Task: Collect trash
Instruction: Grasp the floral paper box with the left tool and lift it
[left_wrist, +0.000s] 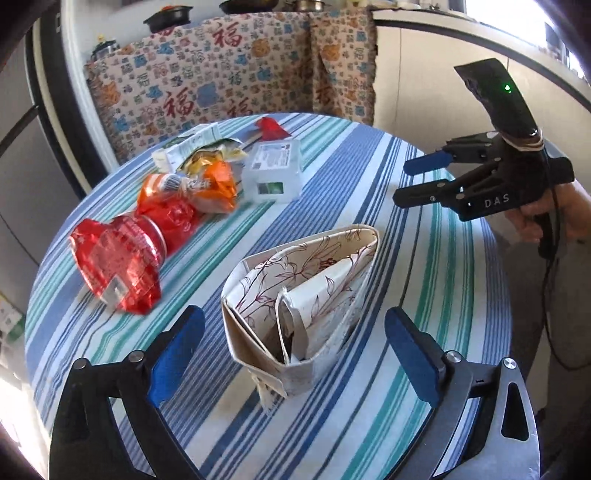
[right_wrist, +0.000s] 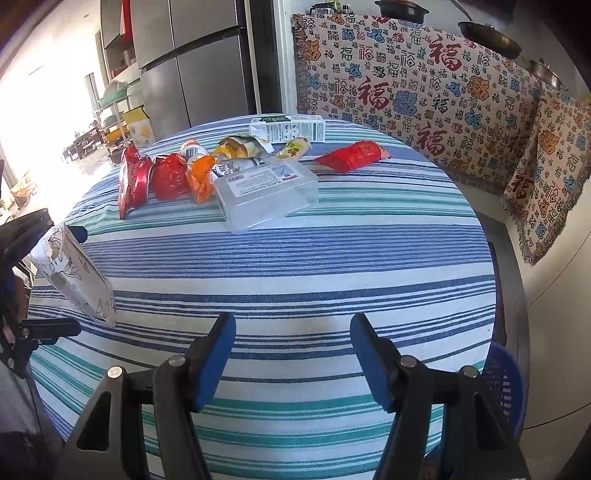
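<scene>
Your left gripper (left_wrist: 295, 354) gapes wide around the floral paper bag (left_wrist: 303, 295), touching nothing; your right gripper (right_wrist: 291, 363) hangs half open and empty. The wrappers (left_wrist: 155, 229) lie at ten o'clock from the bag, on the striped table (left_wrist: 424, 295). The bag leans, so a nudge could tip it. The clear box (right_wrist: 266, 192) may slip from the pads.

Striped tablecloth (right_wrist: 295, 258), wrappers (right_wrist: 166, 177), clear box (right_wrist: 266, 192), milk carton (right_wrist: 288, 127)

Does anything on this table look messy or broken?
Yes. Crumpled red and orange wrappers lie heaped at the far side of the striped table, beside a flattened carton. The flowered paper bag nearer by looks creased and torn.
</scene>
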